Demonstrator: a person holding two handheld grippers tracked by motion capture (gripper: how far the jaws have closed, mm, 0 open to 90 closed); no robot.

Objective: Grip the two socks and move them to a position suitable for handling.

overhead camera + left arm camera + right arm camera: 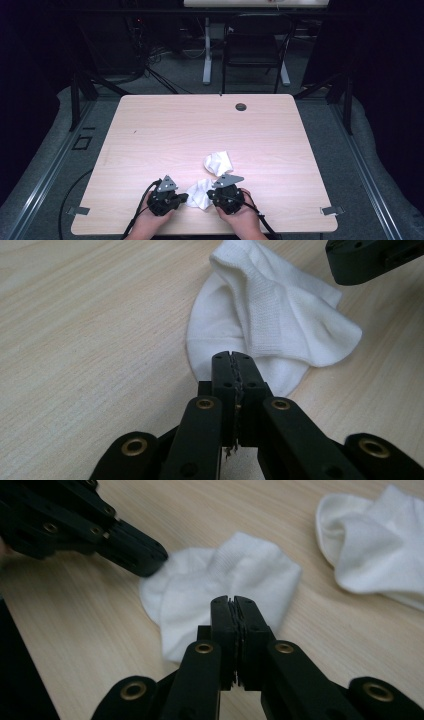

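A: Near sock (pixel 199 193), white, crumpled, lies on the pale wood tabletop (pixel 165 130) close to its near edge. That sock is the landmark.

B: The left claw (pixel 183 198)?

A: Sits just left of the sock, tips at its left rim. In the left gripper view the jaws are pressed together over the sock's edge (pixel 270 320); whether cloth is caught between them cannot be told.

B: And the right claw (pixel 212 193)?

A: Just right of the sock, held in the person's right hand (pixel 246 218). In the right gripper view its jaws are pressed together too, tips over the sock's near edge (pixel 220 587); a pinch of fabric cannot be confirmed.

B: Anything else by the sock?

A: A second white sock (pixel 218 163), bunched, just beyond it and slightly right. Well beyond the sock, a dark round hole (pixel 241 106) near the tabletop's far edge, and past that a black chair (pixel 256 45) on the floor.
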